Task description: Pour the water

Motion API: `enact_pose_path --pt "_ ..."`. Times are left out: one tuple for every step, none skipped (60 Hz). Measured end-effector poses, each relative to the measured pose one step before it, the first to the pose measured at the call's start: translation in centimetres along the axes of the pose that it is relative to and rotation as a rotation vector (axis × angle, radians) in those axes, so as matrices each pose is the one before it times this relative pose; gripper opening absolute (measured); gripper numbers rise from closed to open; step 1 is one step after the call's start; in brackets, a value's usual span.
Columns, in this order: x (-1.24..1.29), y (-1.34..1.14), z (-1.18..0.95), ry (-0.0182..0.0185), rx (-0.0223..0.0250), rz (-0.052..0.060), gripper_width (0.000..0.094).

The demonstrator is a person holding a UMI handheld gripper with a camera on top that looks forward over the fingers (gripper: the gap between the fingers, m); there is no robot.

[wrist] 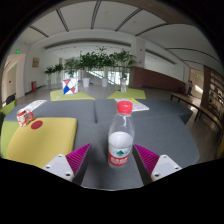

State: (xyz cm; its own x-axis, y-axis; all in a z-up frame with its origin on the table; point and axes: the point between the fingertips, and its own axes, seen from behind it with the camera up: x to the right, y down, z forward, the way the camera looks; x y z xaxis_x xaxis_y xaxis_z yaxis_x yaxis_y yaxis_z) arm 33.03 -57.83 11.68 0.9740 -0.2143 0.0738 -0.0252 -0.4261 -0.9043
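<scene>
A clear plastic water bottle (121,138) with a red cap and a red and white label stands upright on the grey table (150,125). It stands between my two fingers, with a gap on each side. My gripper (113,157) is open, its pink pads (78,157) flanking the bottle's lower part. No cup or glass shows near the bottle.
A yellow-green mat (45,138) lies on the table to the left, with a small red object (25,118) on it. Further mats (72,96) lie at the far end, one bearing a red, white and blue carton (68,87). Potted plants (100,62) stand beyond.
</scene>
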Motion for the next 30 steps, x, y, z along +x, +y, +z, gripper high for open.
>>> enact_pose_path --pt "0.293 0.068 0.625 0.00355 0.00463 0.0035 0.0832" --pt "0.254 0.047 0.627 0.00355 0.00577 0.0024 0.0835" --pt "0.216 0.040 0.567 0.00313 0.00595 0.0018 0.0834" --pt "0.355 0.156 0.293 0.00222 0.00540 0.0004 0.0833" --pt "0.114 0.068 0.461 0.00135 0.00555 0.0001 0.0834" --pt "0.223 0.007 0.329 0.00120 0.00622 -0.0003 0.0830" --pt "0.196 -0.068 0.449 0.00124 0.00762 0.0001 0.0827" --pt "0.139 -0.021 0.414 0.00077 0.00802 0.0002 0.0822" --pt "0.042 -0.090 0.430 -0.00091 0.00793 0.0011 0.0814" --pt "0.265 -0.277 1.107 -0.00214 0.00819 0.0013 0.0803" --pt "-0.201 0.128 -0.022 -0.00037 0.00822 0.0017 0.0791" --pt "0.054 0.021 0.376 -0.00206 0.00783 0.0013 0.0776" --pt "-0.031 0.000 0.336 -0.00168 0.00696 0.0007 0.0749" --pt "0.018 0.004 0.293 -0.00051 0.00662 0.0002 0.0697" --pt "0.077 -0.005 0.291 0.00194 0.00687 0.0007 0.0645" --pt "0.083 -0.032 0.221 0.00304 0.00749 0.0008 0.0594" --pt "0.288 -0.184 0.060 0.00266 0.00687 0.0013 0.0542" --pt "-0.190 -0.097 0.401 0.00151 0.00874 0.0039 0.0519" --pt "0.051 -0.129 0.120 -0.00204 0.00964 0.0043 0.0517" --pt "0.050 -0.109 0.100 -0.00078 0.00833 0.0030 0.0524" --pt "0.091 -0.063 0.067 0.00136 0.00512 0.0011 0.0485" --pt "0.088 -0.068 0.032 0.00338 0.00390 0.0024 0.0478" --pt "0.078 -0.070 0.028 0.00385 0.00384 0.0035 0.0462" --pt "0.087 -0.064 0.025 0.00556 0.00294 0.0034 0.0435" --pt "-0.012 -0.006 -0.166 0.00758 0.00355 0.0036 0.0414" --pt "0.015 0.015 0.009 0.00720 0.00173 0.0013 0.0404" --pt "-0.015 -0.072 0.119 0.00502 0.00140 -0.0013 0.0375" --pt "-0.008 -0.004 -0.032 0.00506 0.00061 -0.0034 0.0367" --pt "-0.032 -0.033 -0.019 0.00366 -0.00022 -0.0040 0.0366" --pt "-0.012 -0.027 -0.020 0.00337 -0.00121 -0.0051 0.0367"
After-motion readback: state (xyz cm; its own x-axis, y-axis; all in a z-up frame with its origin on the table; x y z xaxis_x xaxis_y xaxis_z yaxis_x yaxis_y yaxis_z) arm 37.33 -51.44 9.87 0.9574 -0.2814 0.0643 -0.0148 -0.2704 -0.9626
